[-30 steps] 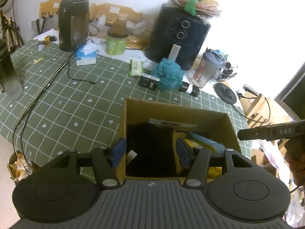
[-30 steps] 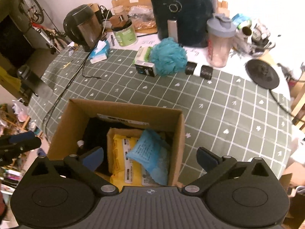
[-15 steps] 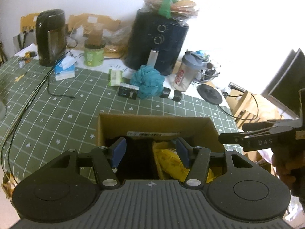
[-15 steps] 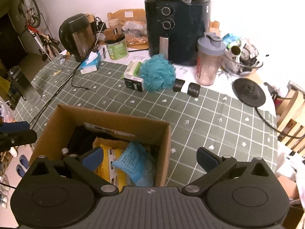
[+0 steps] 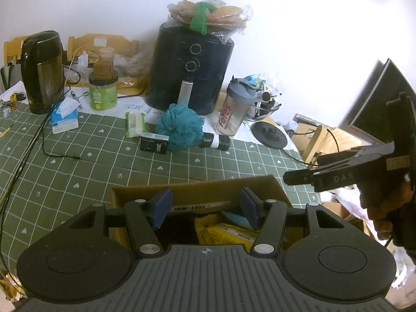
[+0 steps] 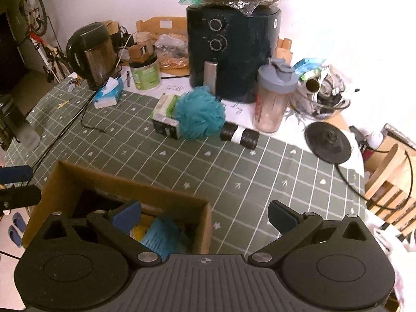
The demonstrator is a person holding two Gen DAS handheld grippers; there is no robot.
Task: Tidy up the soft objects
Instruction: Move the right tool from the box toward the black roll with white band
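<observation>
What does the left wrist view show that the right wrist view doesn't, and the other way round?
Only the left wrist view shows the hand holding the right gripper's body, and a dark monitor at the right edge.

Only the right wrist view shows the bicycle against the far wall, the blue slippers on the floor, and the right gripper head-on, its jaws wide open and empty.

Both show the cardboard box, the teal bath pouf, the air fryer, the kettle and the shaker bottle. The left gripper hangs open over the box.
</observation>
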